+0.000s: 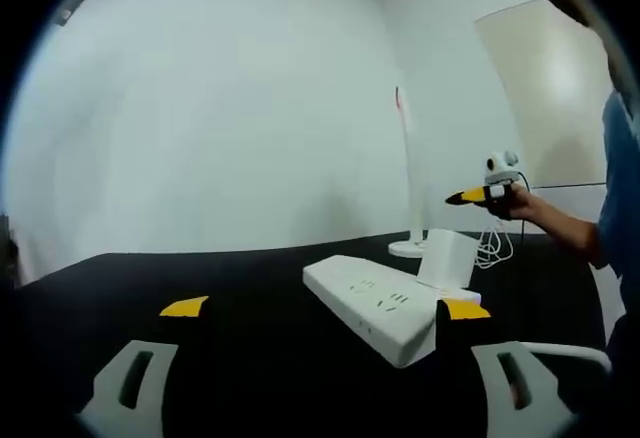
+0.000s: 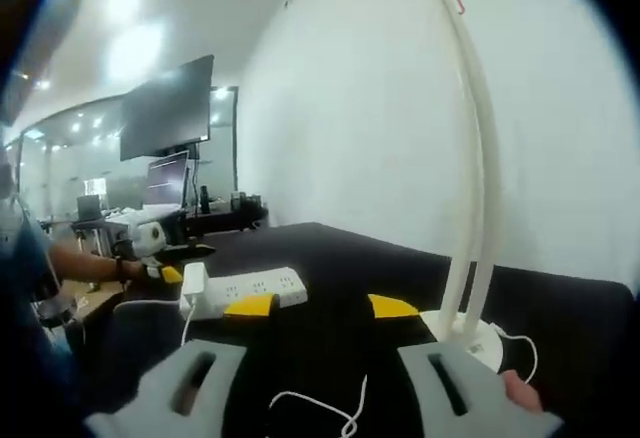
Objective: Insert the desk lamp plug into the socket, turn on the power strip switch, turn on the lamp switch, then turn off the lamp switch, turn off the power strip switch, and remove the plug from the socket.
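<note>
In the left gripper view, the left gripper (image 1: 322, 310) has its two yellow-tipped jaws spread wide with nothing between them, hovering low over the black table (image 1: 240, 288). The white power strip (image 1: 385, 308) lies just ahead of it, angled so that its near end sits beside the right-hand jaw tip; a white plug adapter (image 1: 447, 258) stands upright in the strip's far end. Beyond the strip the desk lamp (image 1: 408, 173) rises from its round base against the white wall (image 1: 220, 108), and a loose coil of white cable (image 1: 495, 248) lies next to that base. Further right, a hand holds the right gripper (image 1: 468, 196) up in the air, well above the table and apart from the lamp; from here it is too small to tell how its jaws stand. The right gripper view settles that: the right gripper (image 2: 318, 306) is open, its jaws apart and empty. The lamp (image 2: 470, 178) stands close on the right of those jaws, its thin curved stem running almost to the top of the view, its base just beyond the right-hand jaw. The power strip (image 2: 250, 288) lies further off, ahead and to the left, with the adapter (image 2: 194, 283) at its left end and a white cable (image 2: 330, 403) trailing across the table below the jaws. This view also takes in a dark screen (image 2: 168, 108) and office desks in the background.
</note>
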Demonstrator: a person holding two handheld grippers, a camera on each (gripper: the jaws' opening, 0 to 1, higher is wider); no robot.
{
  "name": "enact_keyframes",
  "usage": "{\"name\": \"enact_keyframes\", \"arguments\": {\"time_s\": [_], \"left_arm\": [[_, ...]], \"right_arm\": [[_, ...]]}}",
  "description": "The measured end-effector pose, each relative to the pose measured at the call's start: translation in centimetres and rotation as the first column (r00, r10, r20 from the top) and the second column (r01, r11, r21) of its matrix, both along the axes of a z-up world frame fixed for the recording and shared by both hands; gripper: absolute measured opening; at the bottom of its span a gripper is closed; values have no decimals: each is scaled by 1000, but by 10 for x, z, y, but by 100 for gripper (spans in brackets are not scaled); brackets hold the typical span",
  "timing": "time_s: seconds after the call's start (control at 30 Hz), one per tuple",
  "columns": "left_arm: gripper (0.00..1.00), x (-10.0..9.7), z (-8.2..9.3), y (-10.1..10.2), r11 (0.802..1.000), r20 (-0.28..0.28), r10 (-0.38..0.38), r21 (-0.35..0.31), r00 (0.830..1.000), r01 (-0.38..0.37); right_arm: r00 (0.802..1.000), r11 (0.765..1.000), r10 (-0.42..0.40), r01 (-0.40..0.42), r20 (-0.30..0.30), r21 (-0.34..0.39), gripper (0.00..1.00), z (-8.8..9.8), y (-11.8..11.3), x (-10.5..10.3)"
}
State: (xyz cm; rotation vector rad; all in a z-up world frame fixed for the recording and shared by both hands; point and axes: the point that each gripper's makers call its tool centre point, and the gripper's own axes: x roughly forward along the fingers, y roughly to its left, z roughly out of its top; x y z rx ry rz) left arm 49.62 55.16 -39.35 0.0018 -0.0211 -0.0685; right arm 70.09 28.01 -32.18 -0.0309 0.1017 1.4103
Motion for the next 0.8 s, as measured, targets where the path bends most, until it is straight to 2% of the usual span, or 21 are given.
{"name": "enact_keyframes", "arguments": {"time_s": [0.1,0.33,0.5,0.63,0.8], "left_arm": [[86,-1,0,2,1000,0,0,-1,1000,0],[87,-3,1,1,1000,8,11,20,1000,-11],[87,-4,3,3,1000,18,10,24,1000,-10],[87,-5,4,4,1000,21,10,24,1000,-11],[87,-5,5,-4,1000,21,9,28,1000,-9]], "right_arm": [[1000,1000,12,-12,9,0,39,1,1,-3],[998,998,54,-53,45,-29,55,2,6,-13],[995,996,65,-61,72,-58,58,0,6,-16],[994,996,72,-68,77,-49,60,2,7,-22],[993,996,79,-74,91,-49,67,4,9,-27]]}}
